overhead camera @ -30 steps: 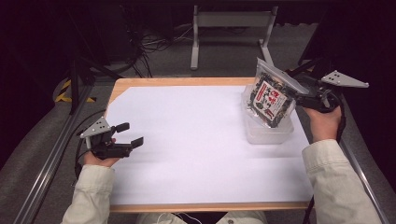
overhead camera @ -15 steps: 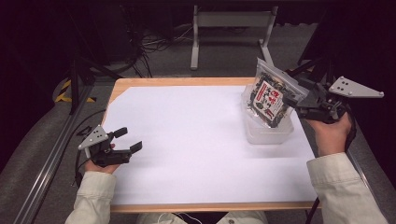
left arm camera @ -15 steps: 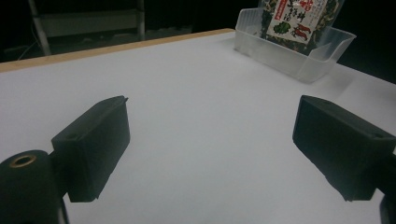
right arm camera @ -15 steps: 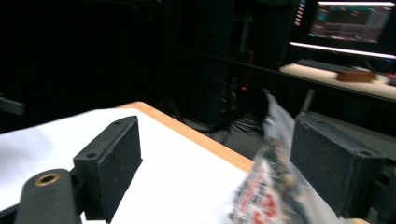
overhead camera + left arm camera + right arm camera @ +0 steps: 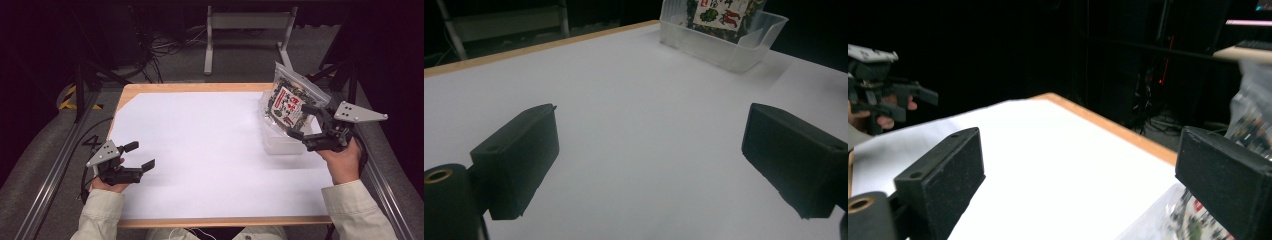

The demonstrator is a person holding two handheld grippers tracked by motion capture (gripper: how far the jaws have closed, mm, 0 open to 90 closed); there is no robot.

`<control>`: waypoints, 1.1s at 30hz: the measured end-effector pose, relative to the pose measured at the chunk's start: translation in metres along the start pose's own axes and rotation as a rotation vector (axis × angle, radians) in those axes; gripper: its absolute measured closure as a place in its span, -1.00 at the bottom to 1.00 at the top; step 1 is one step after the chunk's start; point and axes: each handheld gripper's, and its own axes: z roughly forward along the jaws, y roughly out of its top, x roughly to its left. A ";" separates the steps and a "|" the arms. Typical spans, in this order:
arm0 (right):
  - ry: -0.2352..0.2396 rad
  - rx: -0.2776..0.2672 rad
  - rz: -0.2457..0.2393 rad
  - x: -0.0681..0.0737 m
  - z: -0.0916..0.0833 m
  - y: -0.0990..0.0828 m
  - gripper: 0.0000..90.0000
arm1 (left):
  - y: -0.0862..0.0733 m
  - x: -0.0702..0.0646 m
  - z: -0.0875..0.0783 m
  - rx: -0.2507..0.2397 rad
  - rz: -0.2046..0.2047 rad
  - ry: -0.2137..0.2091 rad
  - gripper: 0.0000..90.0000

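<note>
Light falls from above onto the white table (image 5: 210, 150), which is bright and nearly washed out, while everything around the table sinks into near black. Soft, faint shadows lie on the table under the left gripper (image 5: 134, 156) and beside the bin (image 5: 724, 40), and the bag (image 5: 290, 102) in the bin catches a little glare on its plastic. In both gripper views the near jaws are soft and out of focus, the picture is grainy, and the bag at the right edge of the right gripper view is blurred.
</note>
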 end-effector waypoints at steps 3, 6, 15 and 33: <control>0.014 0.020 0.006 0.005 0.005 -0.013 -0.92 | -0.004 -0.002 -0.001 0.005 -0.001 -0.007 -0.81; 0.028 0.041 0.016 0.011 0.012 -0.027 -0.92 | -0.006 -0.004 -0.002 -0.001 0.003 -0.006 -0.81; 0.046 0.051 0.016 0.028 0.027 -0.067 -0.92 | -0.009 -0.008 0.001 -0.003 0.010 -0.003 -0.82; -0.025 0.255 0.021 0.046 0.059 -0.124 -0.85 | -0.018 -0.008 0.007 0.005 -0.001 0.006 -0.82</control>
